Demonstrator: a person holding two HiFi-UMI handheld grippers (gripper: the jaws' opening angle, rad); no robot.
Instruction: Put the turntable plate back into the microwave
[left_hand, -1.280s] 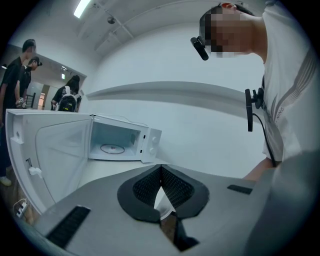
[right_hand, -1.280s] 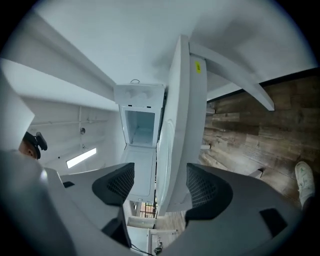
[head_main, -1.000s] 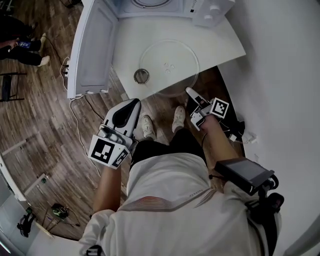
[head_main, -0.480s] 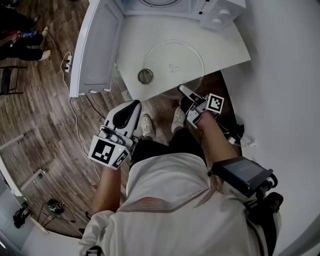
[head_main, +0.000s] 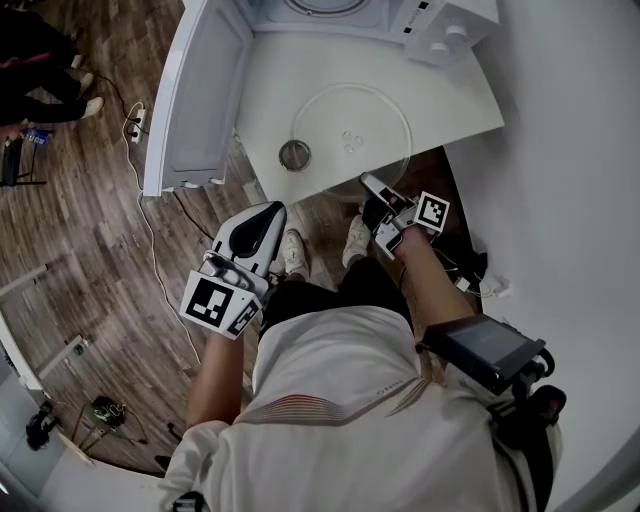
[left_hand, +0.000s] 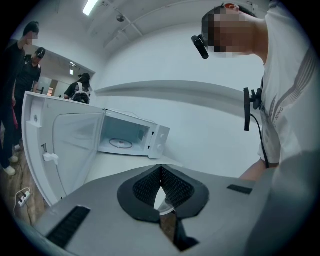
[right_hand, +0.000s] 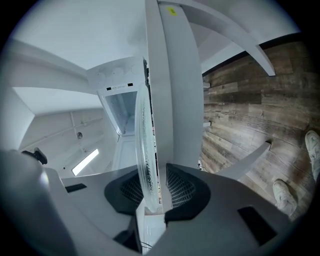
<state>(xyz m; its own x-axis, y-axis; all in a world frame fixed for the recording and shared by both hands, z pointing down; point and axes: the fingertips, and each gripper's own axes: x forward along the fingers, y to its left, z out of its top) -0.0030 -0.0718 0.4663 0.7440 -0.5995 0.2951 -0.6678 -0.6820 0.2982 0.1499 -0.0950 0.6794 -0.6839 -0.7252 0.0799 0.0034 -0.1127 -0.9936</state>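
The clear glass turntable plate (head_main: 350, 125) lies flat on the white table (head_main: 270, 90), and its near rim hangs over the table's front edge. My right gripper (head_main: 368, 182) is at that overhanging rim. In the right gripper view the plate (right_hand: 144, 150) shows edge-on between the pads of the right gripper (right_hand: 154, 192), whose jaws have just been closing and now pinch the rim. My left gripper (head_main: 268, 210) hangs below the table edge, over the floor. The left gripper (left_hand: 160, 169) is shut with nothing in it. The white microwave (head_main: 440, 25) stands at the back with its door (head_main: 200, 90) swung wide.
A small round metal piece (head_main: 294, 155) sits on the table left of the plate. In the left gripper view the microwave (left_hand: 131, 139) shows an open cavity with a ring on its floor. A white wall runs along the right. People stand at the far left on the wood floor (head_main: 90, 260).
My right gripper moved a little left and up onto the plate's near rim, and its jaws closed on it. The left gripper stayed put.
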